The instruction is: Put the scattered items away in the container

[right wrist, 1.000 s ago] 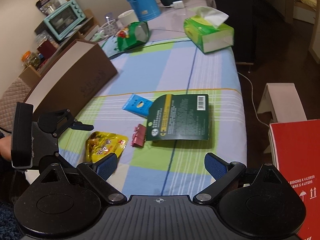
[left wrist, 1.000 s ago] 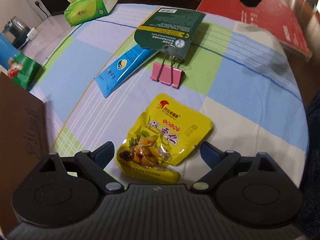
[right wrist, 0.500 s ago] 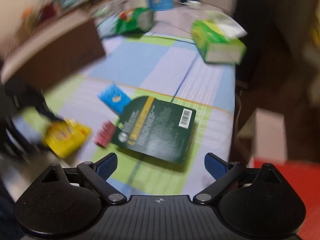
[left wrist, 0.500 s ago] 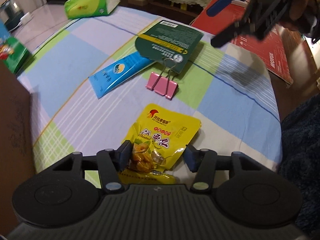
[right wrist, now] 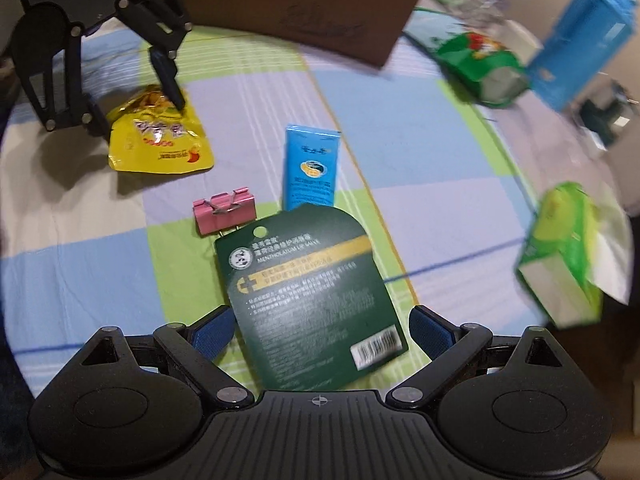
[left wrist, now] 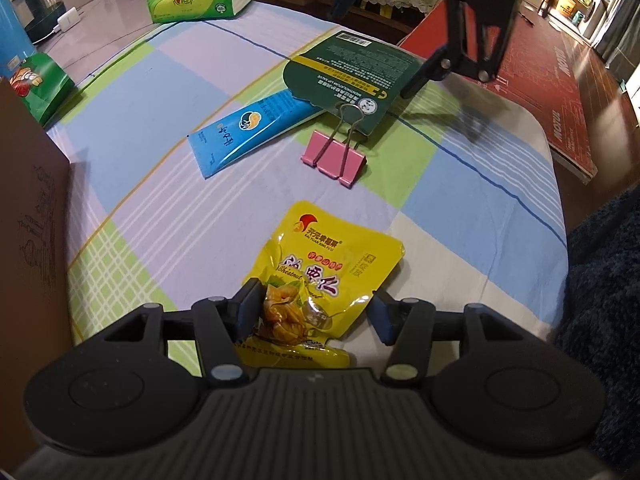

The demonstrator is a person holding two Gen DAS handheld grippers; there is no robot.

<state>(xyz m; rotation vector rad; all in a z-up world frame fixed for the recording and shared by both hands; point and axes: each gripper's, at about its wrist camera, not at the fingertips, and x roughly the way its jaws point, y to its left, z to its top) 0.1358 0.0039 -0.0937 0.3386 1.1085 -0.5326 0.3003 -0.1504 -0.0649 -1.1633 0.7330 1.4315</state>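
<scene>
Currently, left wrist view: left gripper (left wrist: pixel 314 310) sits low over the near end of the yellow snack pouch (left wrist: pixel 324 276), fingers either side of it, left pad touching the foil, right pad just off the crinkled edge. Clenched on the pouch? Cannot tell; the close looks unfinished. Pink binder clip (left wrist: pixel 334 160) lies beyond the pouch, blue tube (left wrist: pixel 250 128) beyond and to its left, green card (left wrist: pixel 352 76) furthest. Brown cardboard box (left wrist: pixel 28 220) stands left of the pouch.

Judgement: finish closing before lifting; foil is slippery, so squeeze across the filled middle, not the flat seam.

Right wrist view (some motion blur): right gripper (right wrist: pixel 320 330) released, jaws wide, straddling the near end of the green card (right wrist: pixel 316 296). Pouch (right wrist: pixel 158 136) lies far left of the card, with the left gripper (right wrist: pixel 132 92) on it.

Judgement: the card lies flat; tilt one finger under an edge, or the pads will skate over it.
</scene>
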